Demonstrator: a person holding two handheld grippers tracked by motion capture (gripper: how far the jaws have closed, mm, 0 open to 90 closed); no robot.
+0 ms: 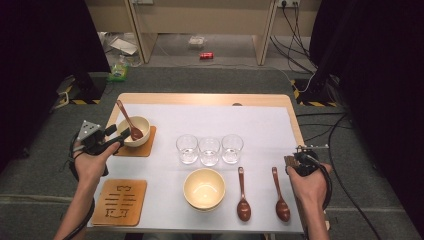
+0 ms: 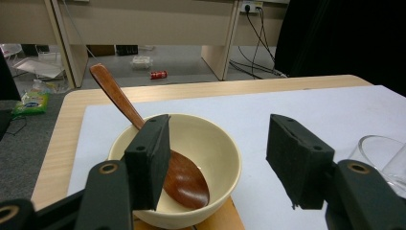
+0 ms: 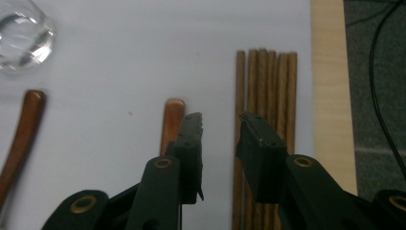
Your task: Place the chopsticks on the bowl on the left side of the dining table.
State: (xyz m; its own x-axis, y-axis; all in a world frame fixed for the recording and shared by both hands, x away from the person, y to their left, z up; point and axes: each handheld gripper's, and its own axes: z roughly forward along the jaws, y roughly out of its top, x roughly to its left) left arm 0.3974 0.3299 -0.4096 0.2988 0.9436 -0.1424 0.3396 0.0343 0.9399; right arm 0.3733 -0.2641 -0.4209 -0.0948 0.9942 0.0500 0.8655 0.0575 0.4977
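Grey carpet ran around the table (image 1: pixel 205 98), a pale wooden top with a white sheet (image 1: pixel 260 125) spread over most of it. Beyond it stood light wooden furniture legs, cables trailing down from a wall socket, a red can (image 1: pixel 206 55) on the floor and a green packet (image 1: pixel 119 71) by the carpet's edge. Black drapes closed off both sides.

On the sheet sat three glasses (image 1: pixel 209 149) in a row, an empty bowl (image 1: pixel 204 188) in front of them, and two brown spoons (image 1: pixel 243 195) lying to its right. A bare coaster (image 1: pixel 120 202) lay at the near left corner.

My left gripper (image 1: pixel 121 135) was held level at the far-left bowl (image 2: pixel 191 158), which stood on its own coaster with a spoon (image 2: pixel 182 179) leaning in it. Its fingers (image 2: pixel 148 158) stood wide open, one just over the bowl's near rim, the other out over the sheet, pressing on nothing.

My right gripper (image 3: pixel 220 139) hovered at the table's right edge over a bundle of chopsticks (image 3: pixel 268 86), beside the handle tip of the nearer spoon. Its fingers stood partly apart and gripped nothing; I could not tell whether they touched the sticks.

From above, my right hand (image 1: pixel 309 181) hid the chopsticks almost wholly. The near ends of the sticks were covered by my own fingers, and a glass was cut off at the corner of each gripper view.
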